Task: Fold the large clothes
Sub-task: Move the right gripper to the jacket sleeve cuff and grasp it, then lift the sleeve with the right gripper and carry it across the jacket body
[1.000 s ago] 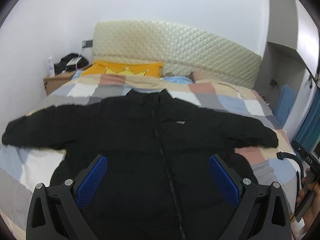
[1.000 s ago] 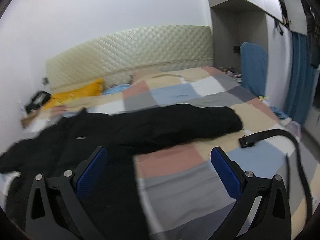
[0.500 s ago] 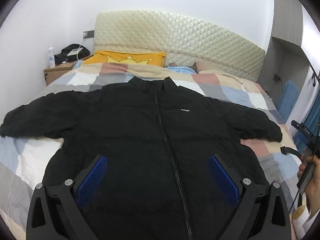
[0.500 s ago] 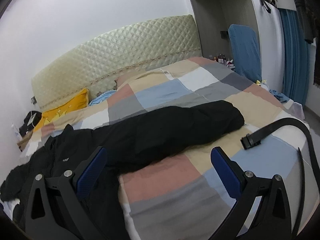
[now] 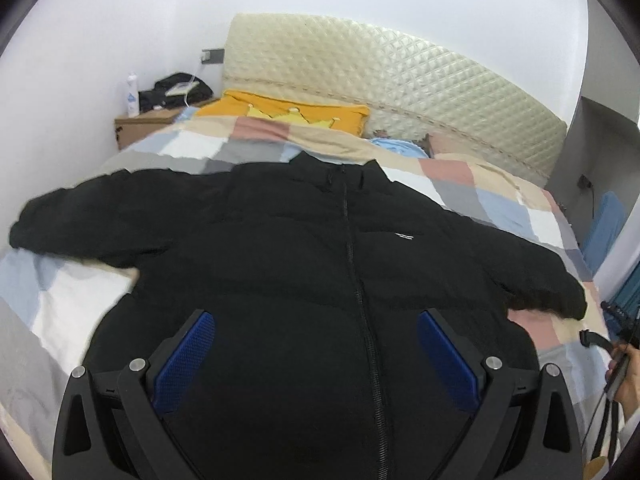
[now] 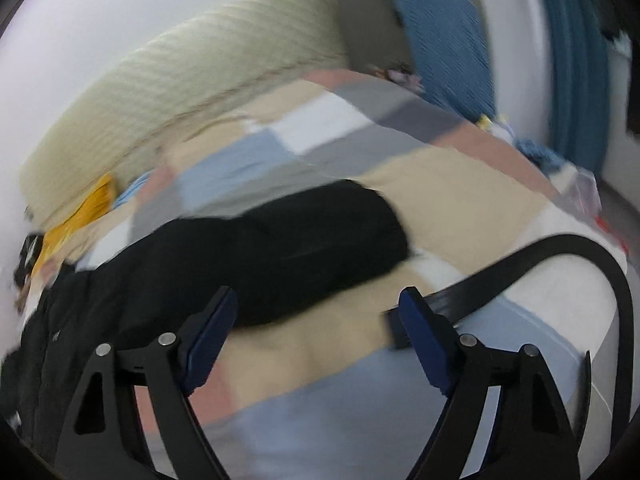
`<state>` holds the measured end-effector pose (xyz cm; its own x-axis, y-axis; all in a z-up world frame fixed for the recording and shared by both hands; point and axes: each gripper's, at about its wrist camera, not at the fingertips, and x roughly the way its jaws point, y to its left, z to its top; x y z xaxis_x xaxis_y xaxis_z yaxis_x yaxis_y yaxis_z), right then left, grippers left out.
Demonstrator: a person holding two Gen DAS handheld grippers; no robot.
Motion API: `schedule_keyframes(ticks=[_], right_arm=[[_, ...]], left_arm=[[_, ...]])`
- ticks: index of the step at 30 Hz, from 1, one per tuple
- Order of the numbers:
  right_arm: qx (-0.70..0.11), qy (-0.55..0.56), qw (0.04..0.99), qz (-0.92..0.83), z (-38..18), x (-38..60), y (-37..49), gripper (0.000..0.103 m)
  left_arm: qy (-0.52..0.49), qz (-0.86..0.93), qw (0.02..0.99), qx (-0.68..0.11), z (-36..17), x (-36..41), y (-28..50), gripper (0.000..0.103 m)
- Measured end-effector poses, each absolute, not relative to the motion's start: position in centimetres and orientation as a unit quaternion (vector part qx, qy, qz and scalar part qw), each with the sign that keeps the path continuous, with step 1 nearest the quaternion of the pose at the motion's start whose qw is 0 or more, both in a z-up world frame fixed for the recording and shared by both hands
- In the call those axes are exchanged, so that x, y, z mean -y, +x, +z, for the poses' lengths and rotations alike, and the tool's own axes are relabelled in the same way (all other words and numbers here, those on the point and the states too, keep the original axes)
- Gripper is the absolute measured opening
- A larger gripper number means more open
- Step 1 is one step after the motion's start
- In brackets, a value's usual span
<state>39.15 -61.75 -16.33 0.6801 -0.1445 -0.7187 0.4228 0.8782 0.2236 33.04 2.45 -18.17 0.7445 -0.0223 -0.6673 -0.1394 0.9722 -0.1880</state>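
Observation:
A black zip-up puffer jacket [image 5: 320, 264] lies face up on the bed with both sleeves spread wide. My left gripper [image 5: 316, 320] hovers open over its lower front, the zip running between the blue pads, which touch nothing. In the blurred right wrist view the jacket's right sleeve [image 6: 320, 236] ends in a cuff just beyond my right gripper [image 6: 318, 300]. That gripper's jaws are closing, with only bedspread between them and the sleeve a little ahead of the left pad [image 6: 210, 332]. At the far right of the left wrist view a hand [image 5: 628, 376] holds the other gripper's handle.
A patchwork bedspread [image 5: 492, 200] covers the bed, with a quilted headboard [image 5: 380, 92] and a yellow pillow [image 5: 288, 114] behind. A black strap [image 6: 532, 260] curves across the bed beside the right pad. A nightstand [image 5: 144, 124] with a bottle stands far left; a blue chair [image 6: 444, 40] and curtain right.
The right gripper has swung quickly down toward the sleeve cuff and its jaws have narrowed. The left gripper sank slightly over the jacket front, still wide.

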Motion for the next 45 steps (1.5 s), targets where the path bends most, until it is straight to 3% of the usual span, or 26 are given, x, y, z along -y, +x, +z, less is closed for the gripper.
schedule_keyframes(ticks=[5,12,21,22,23,26,27,35,45], right_arm=[[-0.355,0.294,0.876,-0.142,-19.2,67.1,41.9,0.082],[-0.383,0.316,0.859,-0.125,-23.4,66.3,47.4,0.085],[-0.359,0.352,0.84,-0.205,-25.4,66.6,49.5,0.088],[-0.355,0.348,0.842,-0.209,-25.4,66.7,49.5,0.08],[-0.354,0.341,0.843,-0.218,-25.3,66.6,49.4,0.055],[-0.35,0.344,0.842,-0.225,-24.6,67.1,49.1,0.009],[-0.345,0.346,0.843,-0.223,-24.1,67.2,48.9,0.005],[-0.317,0.283,0.881,-0.207,-14.4,64.6,49.0,0.001],[-0.24,0.172,0.944,-0.146,2.3,52.5,49.3,0.001]], left_arm=[[-0.126,0.009,0.919,-0.374,-19.5,-1.0,34.8,0.102],[-0.064,0.042,0.924,-0.374,-19.4,-0.6,38.0,0.102],[-0.076,0.047,0.912,-0.401,-22.1,-1.7,39.3,0.102],[-0.071,0.05,0.911,-0.402,-22.2,-1.7,39.4,0.102],[-0.065,0.054,0.911,-0.403,-22.4,-1.8,39.4,0.102],[-0.062,0.057,0.914,-0.398,-22.1,-2.5,39.2,0.102],[-0.062,0.058,0.914,-0.396,-22.0,-2.8,39.1,0.102],[-0.053,0.065,0.919,-0.384,-20.8,-4.3,38.2,0.102],[-0.005,0.033,0.934,-0.355,-18.4,-4.6,34.8,0.102]])
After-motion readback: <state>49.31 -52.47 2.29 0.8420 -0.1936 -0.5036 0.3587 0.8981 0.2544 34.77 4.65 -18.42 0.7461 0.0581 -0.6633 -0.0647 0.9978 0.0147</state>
